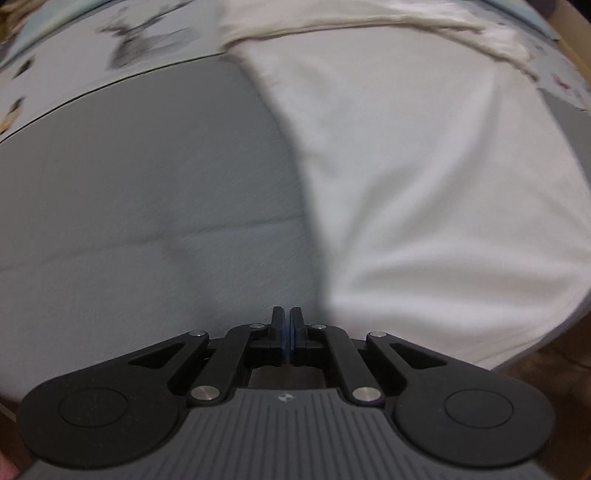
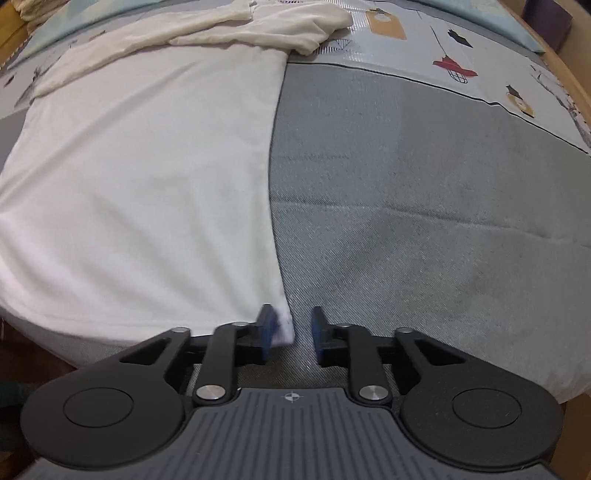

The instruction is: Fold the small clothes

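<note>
Where grey woven bedding [image 2: 424, 221] shows, soft white cloth [image 2: 140, 184] lies

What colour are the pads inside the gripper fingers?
Blue pads, clearest in the right wrist view.

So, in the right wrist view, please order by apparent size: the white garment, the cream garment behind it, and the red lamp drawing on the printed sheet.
Largest to smallest, as they look:
1. white garment
2. cream garment, though it lies farther from the camera, so its true size is unsure
3. red lamp drawing
</note>
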The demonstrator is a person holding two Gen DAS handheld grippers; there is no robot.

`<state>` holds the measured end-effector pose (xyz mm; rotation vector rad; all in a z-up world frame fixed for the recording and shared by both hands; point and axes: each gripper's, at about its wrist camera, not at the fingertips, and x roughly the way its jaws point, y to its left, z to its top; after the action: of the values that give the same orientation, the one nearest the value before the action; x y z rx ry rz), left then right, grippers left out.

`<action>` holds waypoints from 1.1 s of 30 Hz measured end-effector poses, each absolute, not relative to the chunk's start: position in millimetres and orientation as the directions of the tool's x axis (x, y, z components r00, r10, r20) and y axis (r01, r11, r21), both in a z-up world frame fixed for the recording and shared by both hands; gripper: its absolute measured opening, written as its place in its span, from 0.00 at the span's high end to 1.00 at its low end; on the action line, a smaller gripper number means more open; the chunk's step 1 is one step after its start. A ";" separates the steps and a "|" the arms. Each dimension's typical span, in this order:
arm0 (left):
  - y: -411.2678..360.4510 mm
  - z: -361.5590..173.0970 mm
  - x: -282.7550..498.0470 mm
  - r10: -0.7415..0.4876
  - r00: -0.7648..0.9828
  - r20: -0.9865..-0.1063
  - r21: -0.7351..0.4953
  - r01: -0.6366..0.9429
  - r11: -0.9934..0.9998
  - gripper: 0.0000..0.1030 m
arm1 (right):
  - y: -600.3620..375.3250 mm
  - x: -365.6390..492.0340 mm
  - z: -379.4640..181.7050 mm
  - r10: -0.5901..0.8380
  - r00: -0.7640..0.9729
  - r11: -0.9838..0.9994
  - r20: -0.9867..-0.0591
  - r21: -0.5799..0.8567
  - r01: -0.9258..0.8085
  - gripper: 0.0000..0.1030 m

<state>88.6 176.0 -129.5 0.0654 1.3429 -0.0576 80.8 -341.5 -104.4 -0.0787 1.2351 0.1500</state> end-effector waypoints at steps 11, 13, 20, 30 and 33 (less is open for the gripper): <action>163.0 -127.3 74.7 -0.220 0.177 -0.959 -0.193 0.157 0.969 0.78 | -328.6 78.3 -114.3 0.036 0.278 0.980 -0.960 -0.020 -0.198 0.92; 154.4 -133.4 72.6 -0.185 0.157 -0.970 -0.150 0.208 0.966 0.78 | -329.1 74.0 -113.2 0.035 0.276 0.979 -0.960 -0.022 -0.201 0.93; 172.0 -131.7 69.2 -0.061 0.215 -0.975 -0.024 0.172 0.985 0.96 | -315.0 62.2 -110.2 0.120 0.199 0.958 -0.973 0.061 -0.280 0.94; 183.5 -112.8 65.6 -0.142 0.286 -0.948 -0.106 0.138 0.985 0.91 | -314.9 65.4 -88.1 0.118 0.315 0.971 -0.942 0.042 -0.237 0.93; 176.9 -115.3 72.9 -0.167 0.271 -0.948 -0.130 0.147 0.980 0.89 | -318.6 71.7 -81.7 0.168 0.347 0.972 -0.923 0.096 -0.216 0.92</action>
<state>72.9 176.9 -115.3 -0.0174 1.2791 -0.2114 71.7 -318.6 -81.7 -0.0454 1.1906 0.2490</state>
